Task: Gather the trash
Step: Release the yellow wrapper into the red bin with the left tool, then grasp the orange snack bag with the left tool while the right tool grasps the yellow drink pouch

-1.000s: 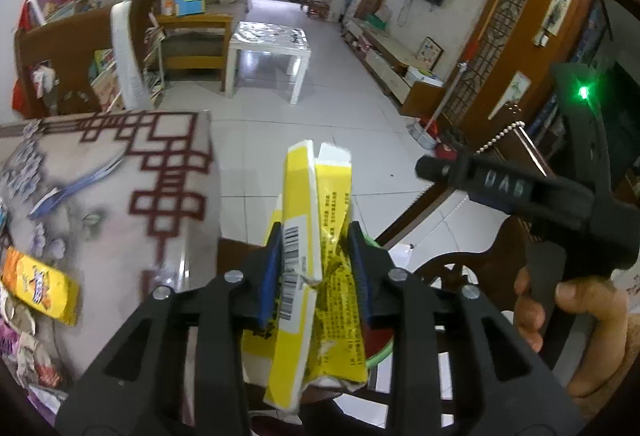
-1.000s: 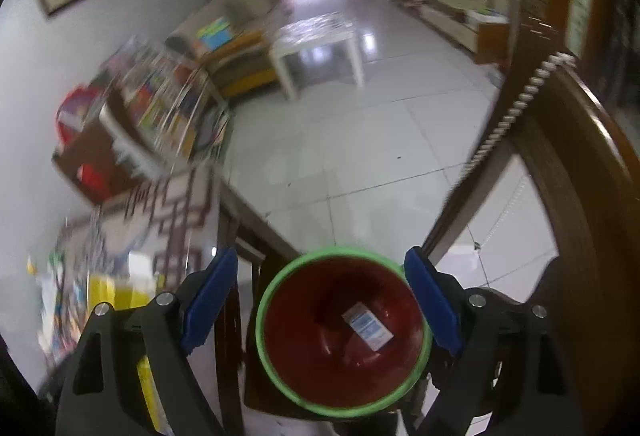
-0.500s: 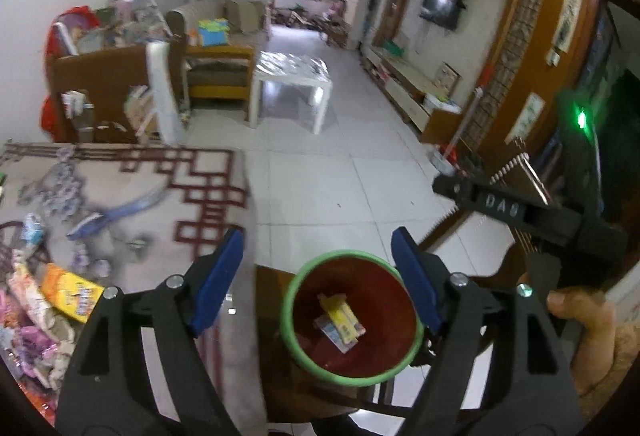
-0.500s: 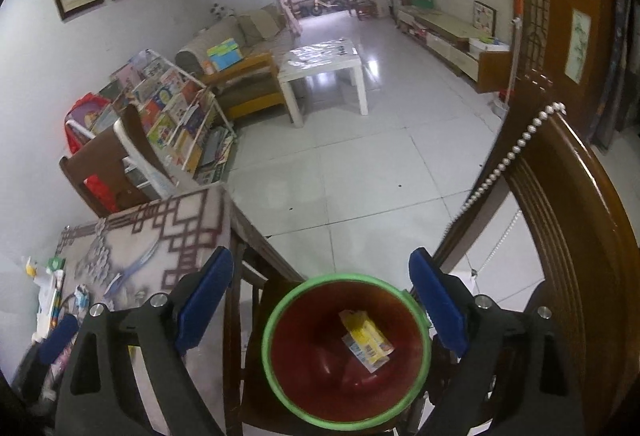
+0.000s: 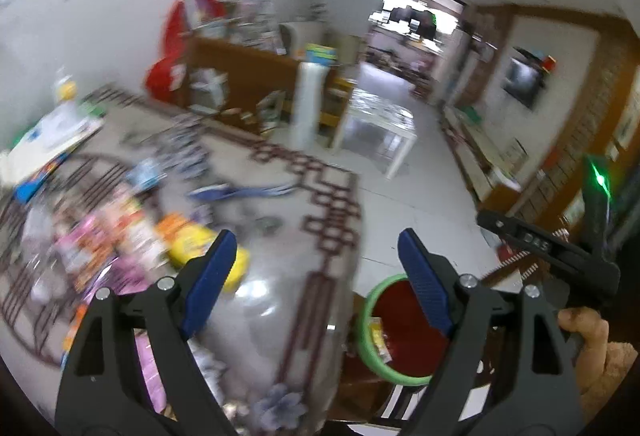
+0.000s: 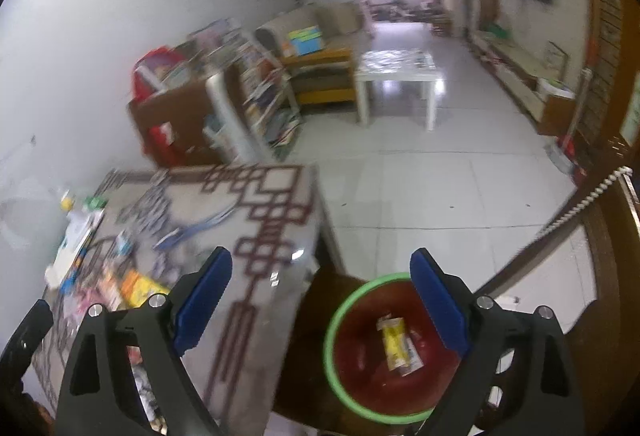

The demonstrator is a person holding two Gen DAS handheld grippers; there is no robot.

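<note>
A red bin with a green rim (image 6: 356, 376) stands on a dark wooden chair beside the table; a yellow wrapper (image 6: 394, 342) lies inside it. The bin also shows in the left wrist view (image 5: 370, 340). My left gripper (image 5: 316, 276) is open and empty over the table's right end. My right gripper (image 6: 320, 298) is open and empty, between the table edge and the bin. Several colourful wrappers, among them a yellow packet (image 5: 188, 236), lie on the patterned table (image 5: 280, 316).
The right gripper's body and the hand that holds it (image 5: 580, 320) are at the right of the left wrist view. A white side table (image 6: 394, 73) and a bookshelf (image 6: 256, 83) stand across the tiled floor. A chair back (image 6: 580, 203) rises at right.
My left gripper let the yellow wrapper fall into the bin, opened, and swung left toward the table. My right gripper also turned left, so the bin now sits at its right.
</note>
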